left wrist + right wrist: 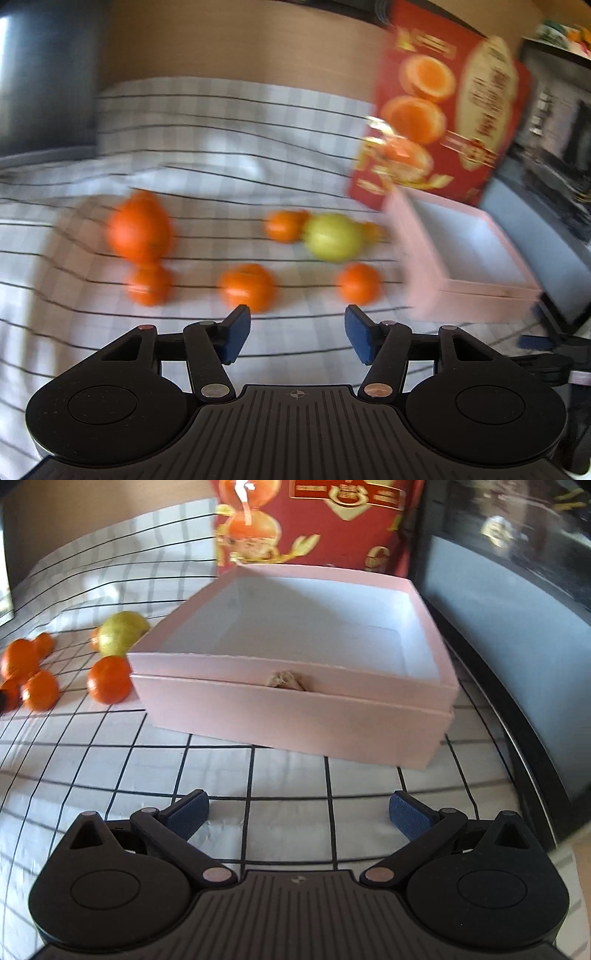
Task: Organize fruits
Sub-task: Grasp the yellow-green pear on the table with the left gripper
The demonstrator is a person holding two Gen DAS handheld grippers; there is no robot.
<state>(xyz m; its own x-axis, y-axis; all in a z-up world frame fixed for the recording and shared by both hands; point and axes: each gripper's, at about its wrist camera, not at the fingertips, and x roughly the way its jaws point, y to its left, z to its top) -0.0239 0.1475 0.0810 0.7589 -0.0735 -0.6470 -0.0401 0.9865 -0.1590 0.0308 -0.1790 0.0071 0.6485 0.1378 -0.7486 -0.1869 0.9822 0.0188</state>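
While the pink box [295, 698] sat empty, the oranges [245, 286] and what looked like a pear [334, 238] lay beside it on the checked cloth [155, 771]; both tools, left [297, 332] and right [299, 812], stood spread, holding nothing.

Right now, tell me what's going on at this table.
A person is sorting fruit with a pair of tongs in each hand. Neither pair holds anything: the left tongs and the right tongs both stand open over the checked cloth. The pink box is empty. The oranges and one yellow-green fruit lie on the cloth beside it.
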